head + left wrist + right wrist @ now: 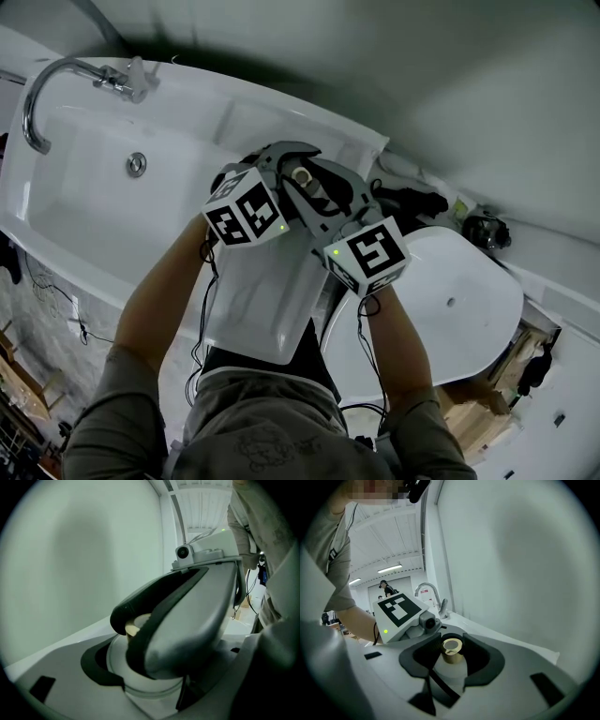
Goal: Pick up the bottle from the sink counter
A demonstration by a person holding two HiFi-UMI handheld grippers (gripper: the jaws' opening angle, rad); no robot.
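One bottle (451, 659): white rounded body, short tan neck, mouth open at the top. Upright. Over the white tabletop (272, 122), just right of the sink basin (84, 202) and close to the back wall (422, 75). Base hidden by the claws, so contact with the tabletop not readable.

Two claws, both on it, coming in from opposite sides:
- Pinched low on the body by the left claw (143, 681), one dark pad against the white on each side.
- Gripped at the shoulder by the right claw (452, 644). Spread wide but seated on the bottle, dark pads touching the white body left and right, dark gaps beside the narrower neck.

In the left gripper view, one grey finger of the right claw arched across the bottle top, with only a sliver of tan neck visible under it.

Two marker cubes, one per claw: left cube (246, 208) and right cube (367, 255). Close together, not touching, one green light lit on each.

Two bare forearms (164, 291) behind the cubes, grey sleeves above.

One faucet (56, 89), curved chrome, at the basin's far-left end. One round drain (137, 164) in the basin floor. One white oval fixture (459, 300) right of the tabletop, well apart from the bottle.
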